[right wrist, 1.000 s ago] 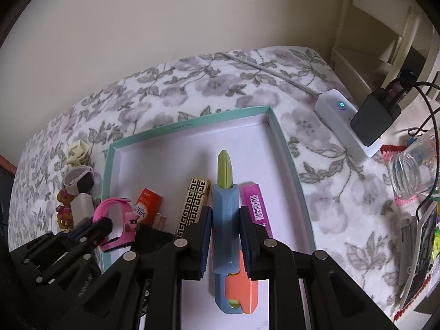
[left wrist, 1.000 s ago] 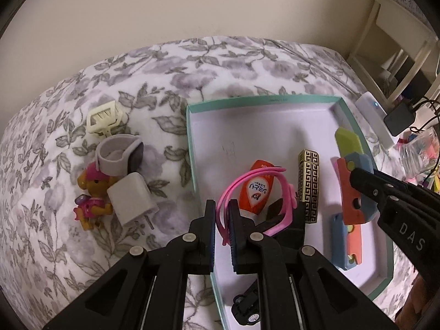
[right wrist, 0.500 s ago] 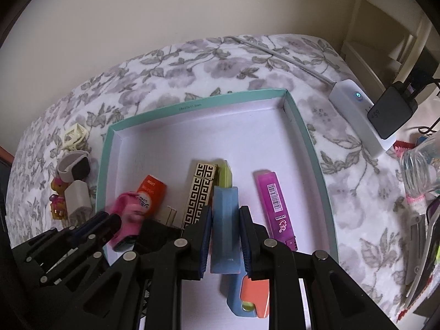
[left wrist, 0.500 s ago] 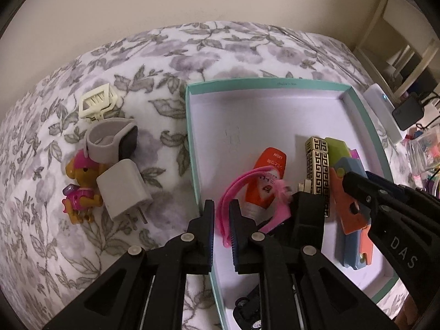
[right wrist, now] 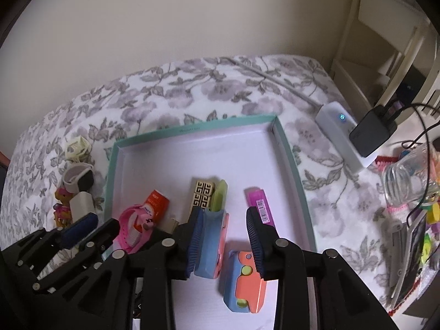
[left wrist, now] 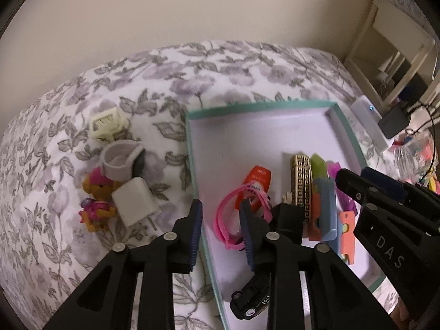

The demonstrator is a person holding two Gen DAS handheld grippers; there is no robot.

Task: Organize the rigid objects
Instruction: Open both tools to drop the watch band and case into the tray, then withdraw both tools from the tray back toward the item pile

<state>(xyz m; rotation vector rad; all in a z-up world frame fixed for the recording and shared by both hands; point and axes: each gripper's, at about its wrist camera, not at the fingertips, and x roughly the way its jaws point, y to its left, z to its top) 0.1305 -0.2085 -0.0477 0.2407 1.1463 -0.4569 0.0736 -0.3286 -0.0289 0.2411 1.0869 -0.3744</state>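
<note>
Floral bedspread point(left wrist: 68, 247) under teal-rimmed tray point(left wrist: 192, 165)

Ahead of both tongs, the far half of the teal tray point(right wrist: 291, 154) floor lay bare. Nearer, the gold case point(right wrist: 203, 192), orange tube point(right wrist: 156, 203) and pink band point(left wrist: 233, 220) crowded the near half.
</note>
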